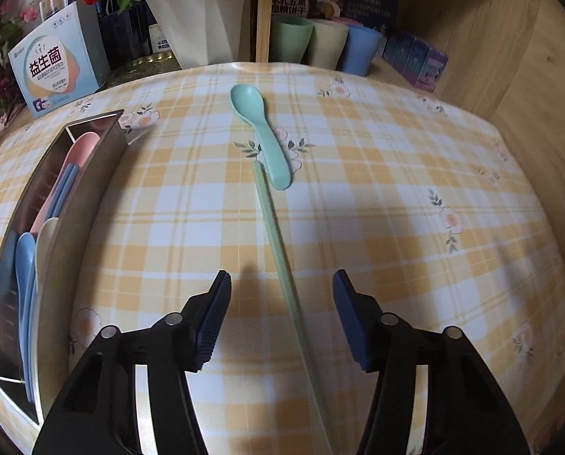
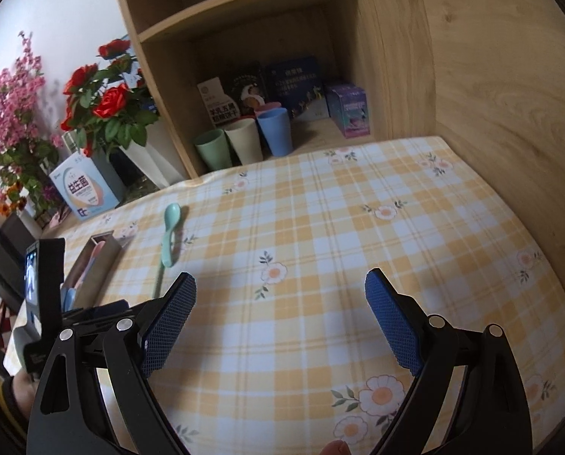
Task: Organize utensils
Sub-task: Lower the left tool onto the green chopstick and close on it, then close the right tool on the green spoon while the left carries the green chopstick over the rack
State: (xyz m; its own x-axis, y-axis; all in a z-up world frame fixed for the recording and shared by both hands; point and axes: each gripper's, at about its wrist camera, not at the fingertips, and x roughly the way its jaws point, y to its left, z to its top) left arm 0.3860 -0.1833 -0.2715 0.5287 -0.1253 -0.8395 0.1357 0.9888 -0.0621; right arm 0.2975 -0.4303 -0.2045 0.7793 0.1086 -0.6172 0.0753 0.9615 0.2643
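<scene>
A pale green chopstick (image 1: 271, 220) lies on the yellow checked tablecloth (image 1: 396, 189), running from the bottom of the left wrist view up to a teal spoon (image 1: 261, 140). My left gripper (image 1: 282, 276) straddles the chopstick, and its blue pads (image 1: 214, 314) stand clear of it on both sides. At the left, a metal tray (image 1: 93, 174) holds pink, blue and cream utensils. My right gripper (image 2: 280, 282) hangs open over bare cloth with nothing between its fingers. In the right wrist view, the spoon (image 2: 170, 233), chopstick (image 2: 157, 280) and tray (image 2: 104, 261) are off to its left.
Green, cream and blue cups (image 1: 327, 45) stand in a wooden shelf at the back, with small boxes beside them. A white vase of flowers (image 1: 202, 19) and a blue-white box (image 1: 55, 72) stand behind the tray. A wooden wall (image 2: 490, 94) bounds the right side.
</scene>
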